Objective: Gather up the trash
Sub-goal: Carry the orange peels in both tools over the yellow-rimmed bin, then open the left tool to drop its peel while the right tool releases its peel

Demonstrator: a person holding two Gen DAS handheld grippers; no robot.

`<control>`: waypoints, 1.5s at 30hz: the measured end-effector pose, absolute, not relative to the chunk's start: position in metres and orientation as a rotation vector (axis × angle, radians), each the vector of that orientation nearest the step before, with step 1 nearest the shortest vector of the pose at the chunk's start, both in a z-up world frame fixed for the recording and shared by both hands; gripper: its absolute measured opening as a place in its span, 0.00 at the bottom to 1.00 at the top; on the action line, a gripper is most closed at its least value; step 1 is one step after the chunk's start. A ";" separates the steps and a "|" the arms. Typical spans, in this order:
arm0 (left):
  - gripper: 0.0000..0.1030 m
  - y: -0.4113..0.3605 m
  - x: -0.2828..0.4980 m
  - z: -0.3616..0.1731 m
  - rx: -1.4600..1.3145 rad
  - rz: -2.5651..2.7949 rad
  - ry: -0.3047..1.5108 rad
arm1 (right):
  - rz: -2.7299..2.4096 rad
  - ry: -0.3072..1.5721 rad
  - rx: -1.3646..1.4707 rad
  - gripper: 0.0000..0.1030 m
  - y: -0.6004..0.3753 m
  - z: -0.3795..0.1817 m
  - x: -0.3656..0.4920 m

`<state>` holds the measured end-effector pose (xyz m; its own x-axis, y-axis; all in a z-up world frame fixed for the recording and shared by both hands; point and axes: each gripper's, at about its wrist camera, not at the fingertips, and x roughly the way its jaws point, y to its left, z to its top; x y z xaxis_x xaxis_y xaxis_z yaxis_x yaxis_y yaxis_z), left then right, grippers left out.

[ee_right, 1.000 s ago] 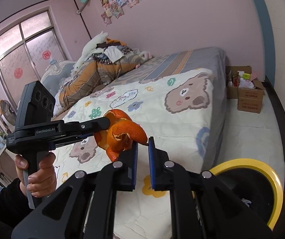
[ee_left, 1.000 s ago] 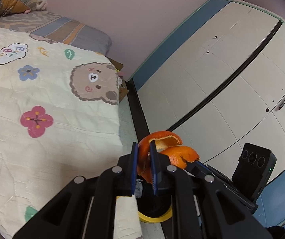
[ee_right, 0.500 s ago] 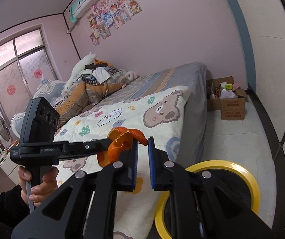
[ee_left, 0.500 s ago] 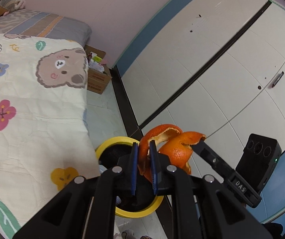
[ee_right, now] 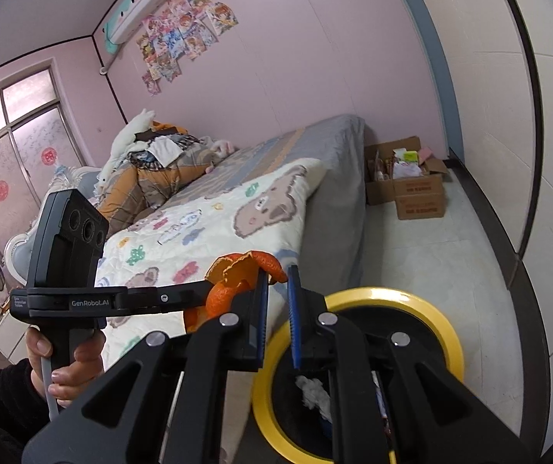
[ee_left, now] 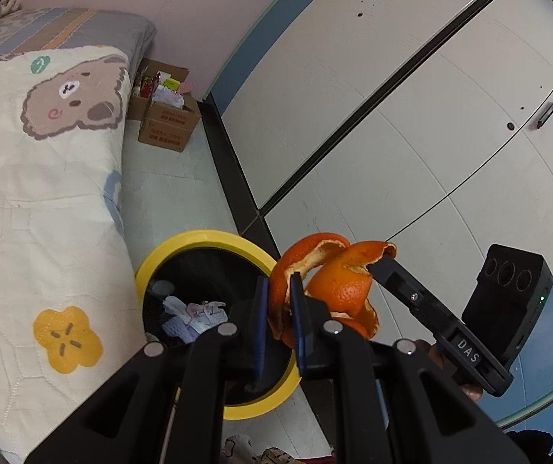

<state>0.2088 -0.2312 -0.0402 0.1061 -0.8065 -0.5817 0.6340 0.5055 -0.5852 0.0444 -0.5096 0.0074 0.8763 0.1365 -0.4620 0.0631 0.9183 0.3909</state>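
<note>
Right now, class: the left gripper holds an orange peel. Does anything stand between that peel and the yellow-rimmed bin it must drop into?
Nothing visible does. The orange peel is clamped in the left gripper near the rim of the bin, whose mouth is open, with trash already inside. The right gripper is beside the peel, not under it.

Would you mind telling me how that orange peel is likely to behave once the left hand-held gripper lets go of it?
The orange peel looks thin and curled, so it is probably light and springy rather than stiff. Pinched at one edge by the left hand-held gripper, it holds its shape unsupported. Its ragged flaps might snag the pads, so it may cling briefly before dropping toward the yellow-rimmed bin.
</note>
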 end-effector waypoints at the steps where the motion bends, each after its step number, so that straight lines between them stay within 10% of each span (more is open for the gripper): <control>1: 0.10 -0.234 0.208 -0.043 -0.206 -1.070 1.010 | 0.033 0.512 0.413 0.09 -0.513 0.004 0.043; 17: 0.11 -0.269 0.205 -0.085 -0.190 -1.039 1.104 | -0.009 0.633 0.501 0.10 -0.541 -0.045 0.047; 45: 0.52 -0.136 0.203 -0.028 -0.258 -0.803 0.805 | 0.050 0.642 0.399 0.29 -0.489 -0.017 0.086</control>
<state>0.2034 -0.1363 -0.0280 0.4239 -0.7257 -0.5419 0.5405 0.6828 -0.4916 0.0857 -0.4893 -0.0173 0.8026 0.1673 -0.5725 0.0766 0.9230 0.3770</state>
